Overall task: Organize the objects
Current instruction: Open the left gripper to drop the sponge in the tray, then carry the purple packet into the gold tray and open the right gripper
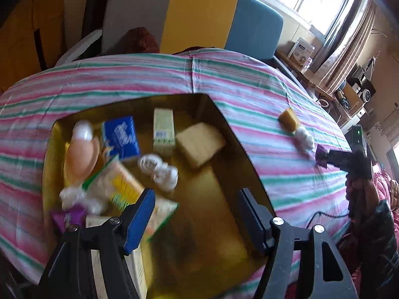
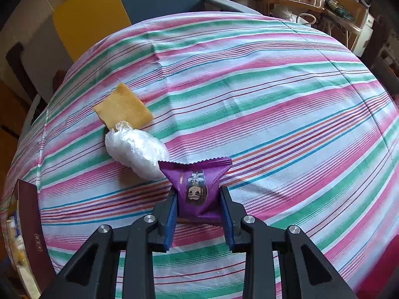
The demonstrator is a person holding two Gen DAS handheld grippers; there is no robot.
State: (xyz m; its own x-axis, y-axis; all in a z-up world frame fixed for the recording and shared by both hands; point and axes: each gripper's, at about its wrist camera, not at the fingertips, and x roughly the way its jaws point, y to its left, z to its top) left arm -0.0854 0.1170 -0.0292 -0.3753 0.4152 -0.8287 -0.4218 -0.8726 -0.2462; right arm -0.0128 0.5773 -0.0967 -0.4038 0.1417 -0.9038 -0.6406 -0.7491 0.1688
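1. Right gripper [image 2: 198, 205]: jaws nearly closed, blue pads clamped on both sides of a purple packet [image 2: 197, 186], lower centre of the right view. Packet's crimped top edge points up-frame.
2. Just up-left of the packet, a white plastic wad [image 2: 137, 150]; packet's corner overlaps it in the picture, contact unclear.
3. Tan sponge [image 2: 123, 109] touches the wad's upper end, left of centre.
4. All three are over the striped cloth [image 2: 261, 94]. Maroon box wall [image 2: 30, 224] at the lower left edge.
5. Left gripper [image 1: 197, 214]: jaws spread wide, nothing between the pads, bottom centre of the left view, over the gold-lined box [image 1: 219, 114].
6. In the box, blurred: green-yellow pack [image 1: 122, 186] by the left finger, white cable [image 1: 157, 169], blue tissue pack [image 1: 121, 137], pink bottle [image 1: 81, 154], cream carton [image 1: 163, 129], beige sponge [image 1: 199, 144].
7. Right of the left view: right gripper with the packet, sponge and wad on the cloth.
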